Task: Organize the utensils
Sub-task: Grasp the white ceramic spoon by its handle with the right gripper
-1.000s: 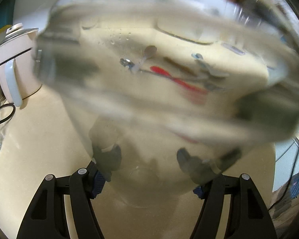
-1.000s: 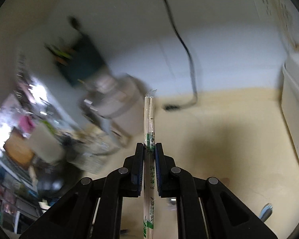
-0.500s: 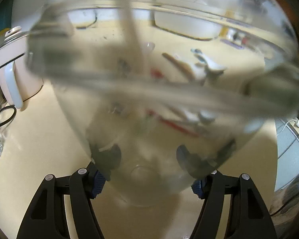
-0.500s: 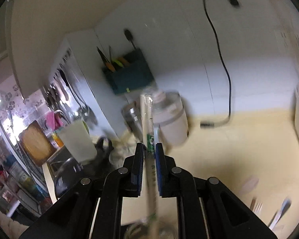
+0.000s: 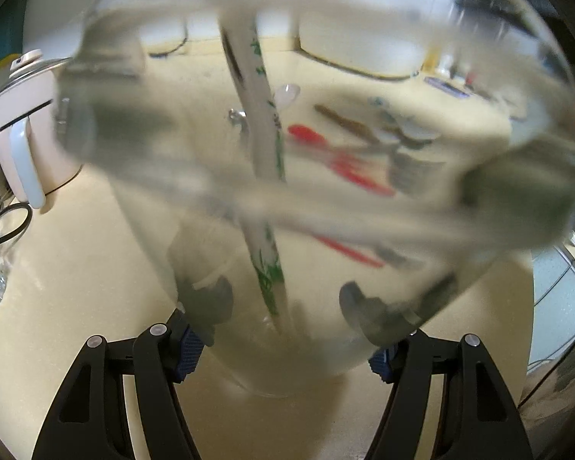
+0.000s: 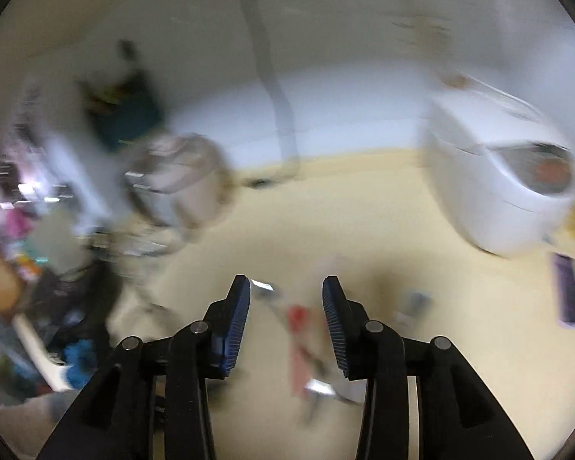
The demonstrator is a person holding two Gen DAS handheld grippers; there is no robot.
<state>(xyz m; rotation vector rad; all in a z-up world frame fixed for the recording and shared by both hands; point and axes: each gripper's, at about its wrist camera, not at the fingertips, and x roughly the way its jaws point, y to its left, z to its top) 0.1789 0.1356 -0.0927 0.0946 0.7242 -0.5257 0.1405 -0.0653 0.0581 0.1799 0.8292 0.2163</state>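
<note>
Utensils are mostly unsorted: one paper-wrapped chopstick pair with green print (image 5: pixel 266 145) stands in the clear glass cup (image 5: pixel 310 345) pinched by the left gripper (image 5: pixel 283 345); red spoon (image 5: pixel 341 161) and others lie on the beige counter (image 5: pixel 76 287); the right gripper (image 6: pixel 286 306) is spread, empty.

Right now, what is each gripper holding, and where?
Left gripper clamps the clear glass cup near its base. Right gripper is open, holding nothing.

Colours on the counter, both wrist views

Counter (image 5: pixel 76 287) cream. Glass (image 5: pixel 364 337) clear. Wrapped chopsticks (image 5: pixel 264 122) white with green print. Red utensil (image 5: pixel 318 142) at 1 o'clock of them. Kettle (image 5: pixel 23 130) white. Pads (image 6: pixel 237 318) blue, ribbed; gripper frames black.
</note>
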